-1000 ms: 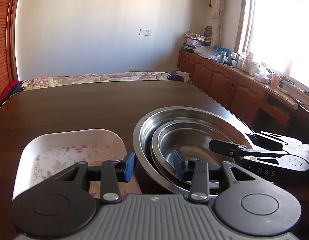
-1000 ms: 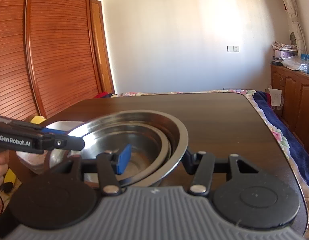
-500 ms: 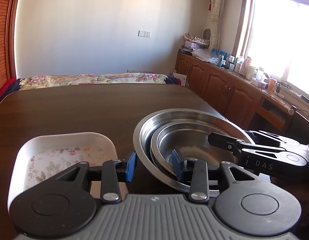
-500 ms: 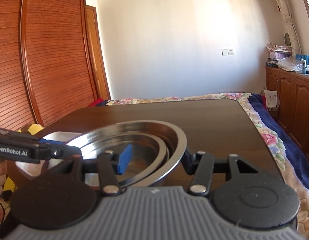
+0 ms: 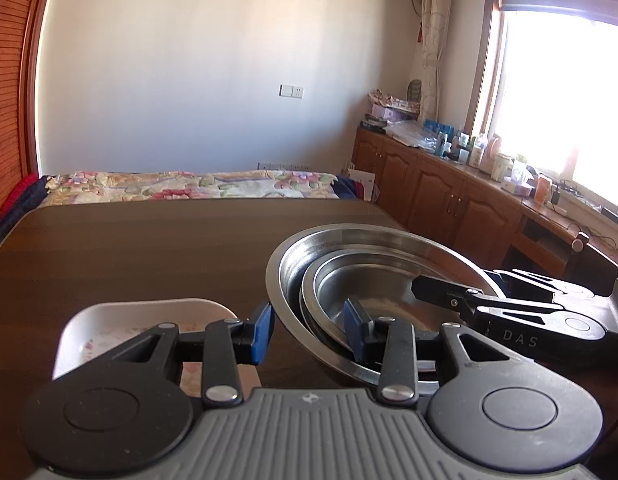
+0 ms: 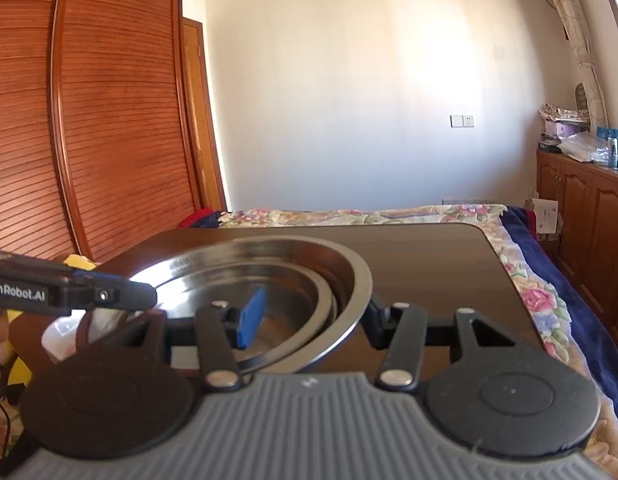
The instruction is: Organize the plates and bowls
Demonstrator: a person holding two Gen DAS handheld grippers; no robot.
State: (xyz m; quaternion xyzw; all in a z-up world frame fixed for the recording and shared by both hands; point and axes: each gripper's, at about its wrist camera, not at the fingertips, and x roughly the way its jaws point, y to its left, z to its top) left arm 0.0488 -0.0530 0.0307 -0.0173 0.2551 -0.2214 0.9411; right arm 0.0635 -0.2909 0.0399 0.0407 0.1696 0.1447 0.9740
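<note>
A nest of steel bowls point(image 5: 373, 280) is held tilted above the dark wooden table point(image 5: 149, 248). My left gripper point(image 5: 309, 332) straddles the near rim of the big outer bowl, jaws wide with a gap around the rim. My right gripper point(image 6: 309, 320) straddles the opposite rim point(image 6: 357, 292), one blue pad point(image 6: 251, 316) inside the bowl, the other finger outside; contact is not clear. A white floral rectangular dish point(image 5: 121, 320) sits on the table left of the bowls.
A bed with a floral cover point(image 5: 189, 184) lies beyond the table's far edge. Wooden cabinets with clutter point(image 5: 469, 184) run along the right under the window. A wooden wardrobe point(image 6: 89, 120) stands on the left.
Both grippers and the bowl stack have risen and tilted; the views now look higher into the room. The white dish sits lower and is partly hidden behind my left gripper.
</note>
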